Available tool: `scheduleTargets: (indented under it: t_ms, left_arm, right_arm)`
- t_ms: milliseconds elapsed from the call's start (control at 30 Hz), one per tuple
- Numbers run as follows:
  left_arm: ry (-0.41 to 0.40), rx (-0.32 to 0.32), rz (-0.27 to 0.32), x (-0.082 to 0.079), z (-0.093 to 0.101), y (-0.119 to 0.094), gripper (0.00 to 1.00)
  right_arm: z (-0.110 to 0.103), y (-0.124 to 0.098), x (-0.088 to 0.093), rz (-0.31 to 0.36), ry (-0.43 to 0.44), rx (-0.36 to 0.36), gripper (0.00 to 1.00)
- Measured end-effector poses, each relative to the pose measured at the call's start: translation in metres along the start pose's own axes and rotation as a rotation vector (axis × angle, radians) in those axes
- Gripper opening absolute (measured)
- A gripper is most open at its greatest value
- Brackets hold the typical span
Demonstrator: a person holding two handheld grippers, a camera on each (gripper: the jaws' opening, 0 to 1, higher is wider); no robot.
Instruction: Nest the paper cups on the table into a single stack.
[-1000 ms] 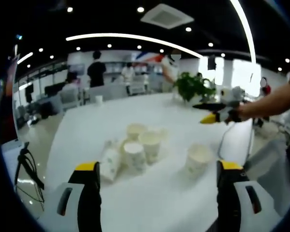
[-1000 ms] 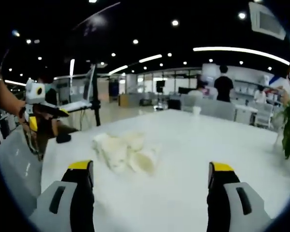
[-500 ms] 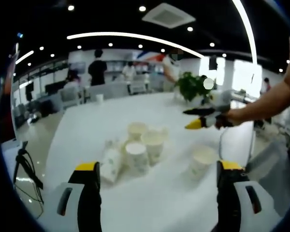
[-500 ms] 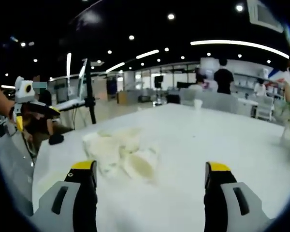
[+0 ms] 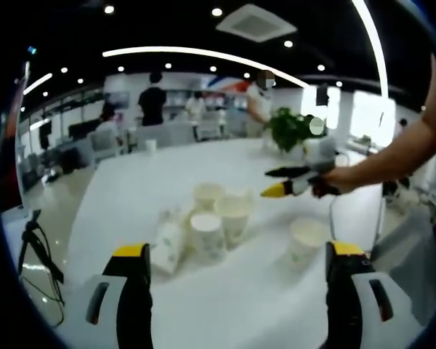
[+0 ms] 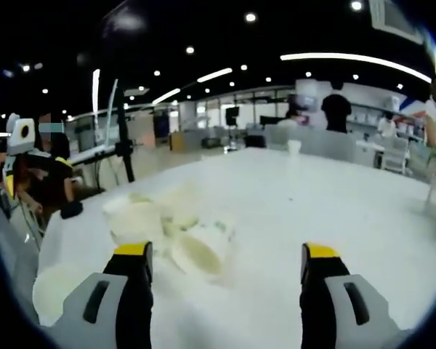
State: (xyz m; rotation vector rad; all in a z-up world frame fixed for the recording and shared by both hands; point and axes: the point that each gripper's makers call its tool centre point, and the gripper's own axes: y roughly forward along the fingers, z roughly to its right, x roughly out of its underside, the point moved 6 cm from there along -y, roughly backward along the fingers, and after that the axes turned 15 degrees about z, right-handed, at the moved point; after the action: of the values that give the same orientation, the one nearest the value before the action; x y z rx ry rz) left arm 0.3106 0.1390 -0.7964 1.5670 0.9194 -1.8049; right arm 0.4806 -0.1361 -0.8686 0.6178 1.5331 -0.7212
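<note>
Several white paper cups stand close together on the white table (image 5: 152,182): one cup (image 5: 206,235) in front, another cup (image 5: 233,215) beside it, a third cup (image 5: 206,195) behind. A tipped cup (image 5: 167,246) lies at their left. A lone cup (image 5: 307,240) stands apart to the right. My left gripper (image 5: 236,256) is open, short of the cluster. My right gripper (image 5: 277,182) hovers above the lone cup, jaws apart. In the right gripper view, my right gripper (image 6: 225,254) is open before the blurred cups (image 6: 142,218), with a lying cup (image 6: 196,251) nearest and the lone cup (image 6: 54,287) at lower left.
A potted plant (image 5: 291,129) stands at the table's far side, and a small cup (image 6: 296,145) sits at the far end. People stand and chairs line the background. A tripod (image 5: 33,247) stands off the table's left edge, a dark stand (image 6: 122,138) beyond another.
My right gripper has moved in toward the cup cluster, passing over the lone cup; the cups loom larger in its view. My left gripper has stayed nearly still.
</note>
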Motion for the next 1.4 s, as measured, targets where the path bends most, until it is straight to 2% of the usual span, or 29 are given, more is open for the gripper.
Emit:
scheduleTargets:
  t_ms: [367,433,733,867,1000,1067,1233,1400]
  left_arm:
    - [-0.009,-0.007,-0.026,0.010,0.000,-0.010,0.98]
    - [-0.012,-0.011,-0.030,0.010,-0.002,-0.010,0.98]
    - [-0.006,-0.017,-0.016,-0.002,-0.007,-0.003,0.98]
    - [-0.007,-0.020,-0.012,-0.003,-0.009,-0.004,0.98]
    - [-0.008,-0.023,-0.011,-0.004,-0.011,-0.005,0.98]
    - [-0.008,-0.025,-0.011,-0.004,-0.012,-0.007,0.98]
    - [-0.010,-0.027,-0.012,-0.006,-0.015,-0.008,0.98]
    - [-0.015,-0.024,-0.009,-0.004,-0.015,-0.008,0.98]
  right_arm:
    - [0.002,0.012,0.019,-0.053,-0.019,0.001,0.47]
    - [0.002,0.018,0.019,-0.045,-0.003,0.001,0.45]
    - [-0.005,0.037,0.025,-0.077,-0.007,-0.013,0.34]
    - [-0.008,0.041,0.026,-0.087,-0.028,-0.013,0.21]
    - [-0.007,0.042,0.028,-0.137,-0.077,0.001,0.09]
    - [-0.005,0.041,0.026,-0.124,-0.069,0.010,0.04]
    - [-0.002,0.042,0.019,-0.120,-0.070,0.019,0.00]
    - [-0.005,0.041,0.011,-0.107,-0.082,0.010,0.00]
